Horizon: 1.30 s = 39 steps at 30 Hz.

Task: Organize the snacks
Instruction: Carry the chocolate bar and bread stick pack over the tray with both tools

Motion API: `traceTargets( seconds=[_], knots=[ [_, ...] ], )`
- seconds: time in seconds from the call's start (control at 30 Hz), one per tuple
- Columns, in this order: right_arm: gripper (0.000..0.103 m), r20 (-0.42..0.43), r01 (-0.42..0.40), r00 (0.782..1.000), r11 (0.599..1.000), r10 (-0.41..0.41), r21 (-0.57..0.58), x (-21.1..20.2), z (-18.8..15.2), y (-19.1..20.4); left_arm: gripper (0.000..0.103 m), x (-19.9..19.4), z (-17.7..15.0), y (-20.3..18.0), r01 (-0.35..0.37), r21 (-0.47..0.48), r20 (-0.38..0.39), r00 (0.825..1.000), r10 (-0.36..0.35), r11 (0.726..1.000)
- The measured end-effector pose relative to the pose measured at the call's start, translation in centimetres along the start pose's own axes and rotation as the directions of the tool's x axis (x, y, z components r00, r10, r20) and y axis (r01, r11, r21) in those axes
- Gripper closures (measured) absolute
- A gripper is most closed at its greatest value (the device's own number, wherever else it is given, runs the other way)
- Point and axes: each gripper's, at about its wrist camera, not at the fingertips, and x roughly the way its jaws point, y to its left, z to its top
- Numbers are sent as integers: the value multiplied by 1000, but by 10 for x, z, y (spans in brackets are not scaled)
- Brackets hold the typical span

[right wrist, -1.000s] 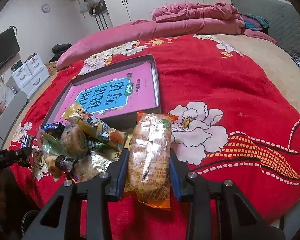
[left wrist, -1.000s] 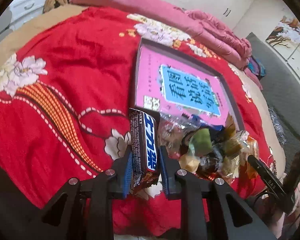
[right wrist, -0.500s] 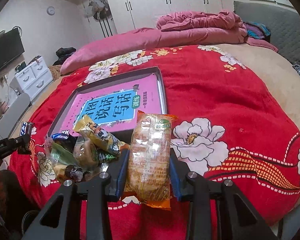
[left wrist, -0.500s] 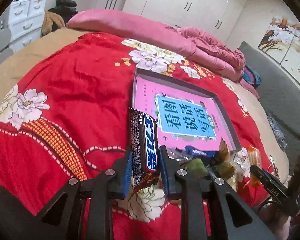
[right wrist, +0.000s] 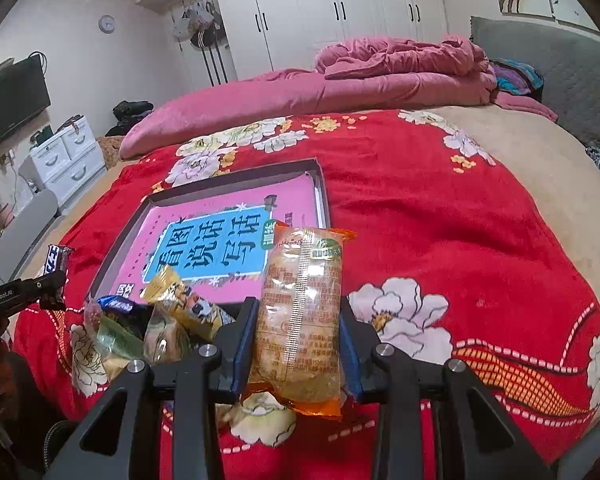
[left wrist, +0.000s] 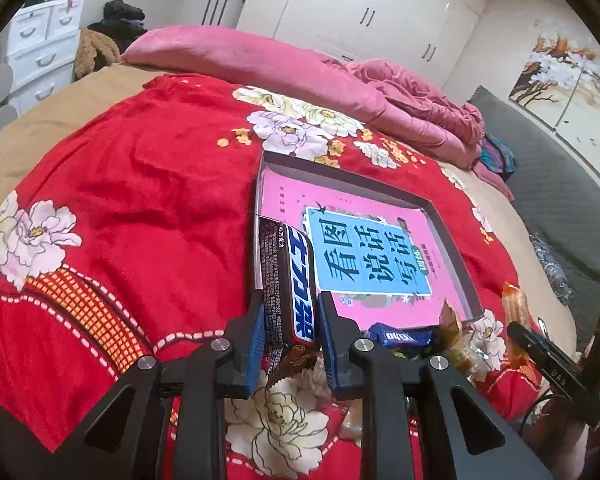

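My left gripper (left wrist: 291,316) is shut on a dark chocolate bar (left wrist: 288,280) with a blue-and-white label, held above the red bedspread just left of a dark tray (left wrist: 452,240) lined with a pink-and-blue book cover. My right gripper (right wrist: 298,320) is shut on a clear orange-edged pastry packet (right wrist: 302,312), held near the tray's (right wrist: 322,192) front right corner. A pile of loose snack packets (right wrist: 156,320) lies on the bedspread at the tray's near edge. The left gripper with its bar (right wrist: 54,262) shows at the far left of the right wrist view.
The red floral bedspread (right wrist: 440,208) covers the bed, with a pink pillow and crumpled pink quilt (right wrist: 400,68) at the far side. White drawers (right wrist: 66,160) and a television stand to the left. Wardrobes line the back wall. A grey headboard (right wrist: 572,80) rises on the right.
Both grippers have risen and drawn back with their snacks still held. The snack pile and tray now sit lower and farther in both views, and more of the room shows.
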Motion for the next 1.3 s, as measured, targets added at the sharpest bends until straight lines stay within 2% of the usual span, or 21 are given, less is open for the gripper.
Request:
traceTargets(
  seconds=[0.3, 0.8, 1.3],
  knots=[
    [65, 17, 1, 1000, 1000, -1, -9, 8, 16, 5, 78, 11, 8, 0, 23, 10, 12, 1000, -23, 1000],
    [65, -2, 1, 1000, 1000, -1, -25, 31, 34, 19, 78, 30, 24, -11, 53, 58, 30, 998, -55, 997],
    [65, -14, 3, 1000, 1000, -4, -23, 49, 46, 25, 78, 48, 32, -15, 71, 73, 6, 997, -72, 995]
  ],
)
